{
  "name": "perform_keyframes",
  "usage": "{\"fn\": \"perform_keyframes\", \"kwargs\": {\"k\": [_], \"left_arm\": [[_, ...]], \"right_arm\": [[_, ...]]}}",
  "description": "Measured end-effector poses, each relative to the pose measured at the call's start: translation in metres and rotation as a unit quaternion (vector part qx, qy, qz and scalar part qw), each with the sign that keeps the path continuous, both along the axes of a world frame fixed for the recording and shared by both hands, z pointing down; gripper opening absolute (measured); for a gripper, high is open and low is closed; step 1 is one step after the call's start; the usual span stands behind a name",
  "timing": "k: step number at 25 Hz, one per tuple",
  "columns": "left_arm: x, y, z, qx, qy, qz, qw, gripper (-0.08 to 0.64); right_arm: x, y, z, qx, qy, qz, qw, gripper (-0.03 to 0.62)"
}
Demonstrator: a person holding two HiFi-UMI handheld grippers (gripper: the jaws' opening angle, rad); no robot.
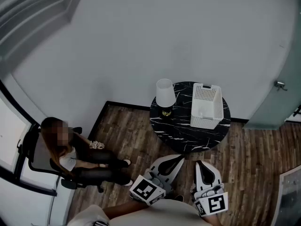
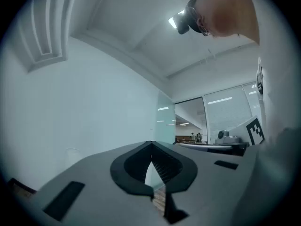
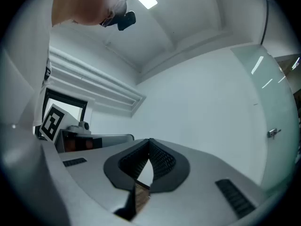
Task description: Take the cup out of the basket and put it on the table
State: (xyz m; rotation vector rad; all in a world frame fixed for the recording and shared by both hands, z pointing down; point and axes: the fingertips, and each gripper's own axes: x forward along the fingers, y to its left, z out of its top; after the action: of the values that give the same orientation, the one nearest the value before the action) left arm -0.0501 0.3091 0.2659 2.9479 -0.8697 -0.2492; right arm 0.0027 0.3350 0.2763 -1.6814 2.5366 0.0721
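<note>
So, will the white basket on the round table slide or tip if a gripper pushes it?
The basket looks like thin perforated plastic, so it is probably light and may slide easily on the smooth-looking dark table. Its base seems broad, so tipping is less likely. It stands near the table's rim, so push gently.

Black round counter [image 1: 176, 126] veined with white marble lines, white perforated basket [image 1: 205, 94], white-shaded lamp [image 1: 165, 93], brown wood-plank floor [image 1: 127, 131], pale grey wall [image 1: 141, 36], white left gripper [image 1: 180, 157] and right gripper [image 1: 200, 164] with black-and-white square markers
</note>
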Motion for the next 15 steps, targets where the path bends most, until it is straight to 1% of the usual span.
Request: {"fn": "perform_keyframes", "kwargs": {"k": [2,8,11,15], "left_arm": [[0.003,0.0,-0.004,0.006,0.005,0.0,1.0,0.005],[0.019,0.001,-0.003,-0.005,0.001,-0.006,1.0,0.005],[0.031,0.002,-0.004,-0.001,-0.002,-0.006,1.0,0.005],[0.05,0.004,-0.005,-0.012,0.002,-0.011,0.9999,0.005]], "right_arm": [[0.002,0.0,-0.001,0.001,-0.002,0.0,1.0,0.002],[0.02,0.001,0.0,-0.005,-0.034,-0.012,0.999,0.002],[0.031,0.003,0.0,-0.004,-0.039,-0.014,0.999,0.002],[0.049,0.006,-0.001,-0.008,-0.041,-0.018,0.999,0.002]]}}
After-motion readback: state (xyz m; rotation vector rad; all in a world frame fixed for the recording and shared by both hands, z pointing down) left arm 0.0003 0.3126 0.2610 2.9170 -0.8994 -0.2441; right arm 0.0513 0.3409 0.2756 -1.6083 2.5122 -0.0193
